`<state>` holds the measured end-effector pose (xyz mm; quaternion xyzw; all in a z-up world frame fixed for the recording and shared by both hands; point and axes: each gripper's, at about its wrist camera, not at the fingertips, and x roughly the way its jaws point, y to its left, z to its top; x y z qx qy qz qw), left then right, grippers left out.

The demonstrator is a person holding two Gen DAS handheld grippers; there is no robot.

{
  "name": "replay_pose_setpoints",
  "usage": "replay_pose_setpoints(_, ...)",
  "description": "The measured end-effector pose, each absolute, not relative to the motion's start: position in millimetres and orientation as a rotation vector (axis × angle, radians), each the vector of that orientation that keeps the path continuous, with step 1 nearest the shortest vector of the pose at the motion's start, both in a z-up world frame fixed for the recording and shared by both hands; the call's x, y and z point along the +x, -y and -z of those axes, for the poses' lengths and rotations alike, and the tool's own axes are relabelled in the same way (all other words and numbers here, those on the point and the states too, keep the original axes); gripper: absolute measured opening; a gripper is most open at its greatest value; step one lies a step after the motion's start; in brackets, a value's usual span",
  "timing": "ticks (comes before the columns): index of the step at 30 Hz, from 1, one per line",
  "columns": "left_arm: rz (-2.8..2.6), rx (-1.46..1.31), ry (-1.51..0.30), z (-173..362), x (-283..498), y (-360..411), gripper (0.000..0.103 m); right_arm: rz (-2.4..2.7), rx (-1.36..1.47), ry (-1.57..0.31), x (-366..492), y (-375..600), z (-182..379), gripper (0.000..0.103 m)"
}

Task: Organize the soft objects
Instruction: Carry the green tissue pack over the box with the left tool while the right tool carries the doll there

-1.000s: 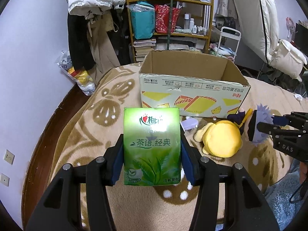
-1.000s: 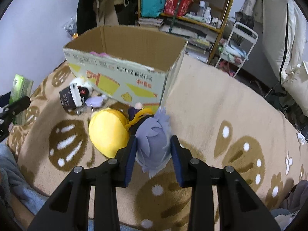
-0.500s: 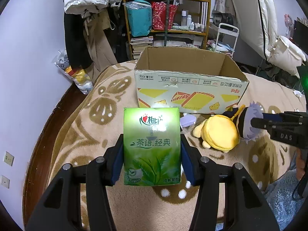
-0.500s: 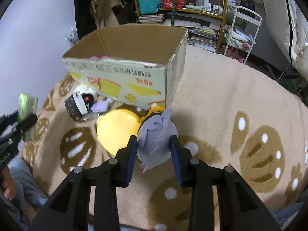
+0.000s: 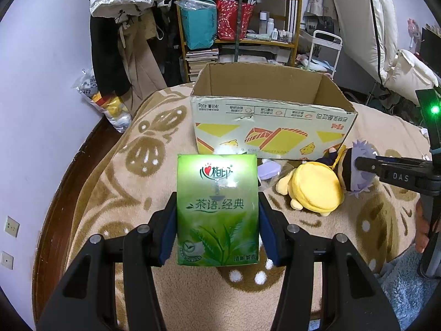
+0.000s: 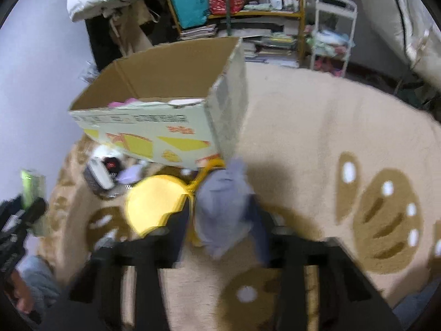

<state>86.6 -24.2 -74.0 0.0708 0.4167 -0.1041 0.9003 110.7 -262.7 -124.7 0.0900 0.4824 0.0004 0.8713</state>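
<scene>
Left tongs [image 5: 217,229]: closed to pack width, blue pads clamped on both sides of green tissue pack [image 5: 217,209], held upright in front of cardboard box [image 5: 271,121]. Right tongs [image 6: 223,220]: clamped on grey-haired plush doll [image 6: 223,209] at box's near right corner; view motion-blurred. Yellow plush [image 5: 314,190] touches doll, just in front of box, on beige patterned blanket [image 5: 115,182]. Box open-topped; pink item [image 6: 124,102] visible inside.

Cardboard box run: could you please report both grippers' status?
Left gripper shut on green tissue pack. Right gripper shut on grey-haired plush doll. Open cardboard box ahead, path unobstructed.
</scene>
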Motion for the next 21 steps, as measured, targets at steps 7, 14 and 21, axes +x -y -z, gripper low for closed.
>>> replay_pose_setpoints(7, 0.205, 0.151, -0.833, 68.8, 82.5, 22.4, 0.052, -0.013, 0.084, -0.958, 100.5, 251.6, 103.8, 0.033)
replay_pose_setpoints(14, 0.210, 0.142, -0.765, 51.4, 73.9, 20.9, 0.052, -0.035, -0.005, -0.802, 69.6, 239.5, 51.9, 0.033)
replay_pose_setpoints(21, 0.218, 0.170, -0.703, 37.7, 65.0, 24.7, 0.052, -0.044, -0.016, -0.695, 59.1, 228.0, 23.0, 0.032)
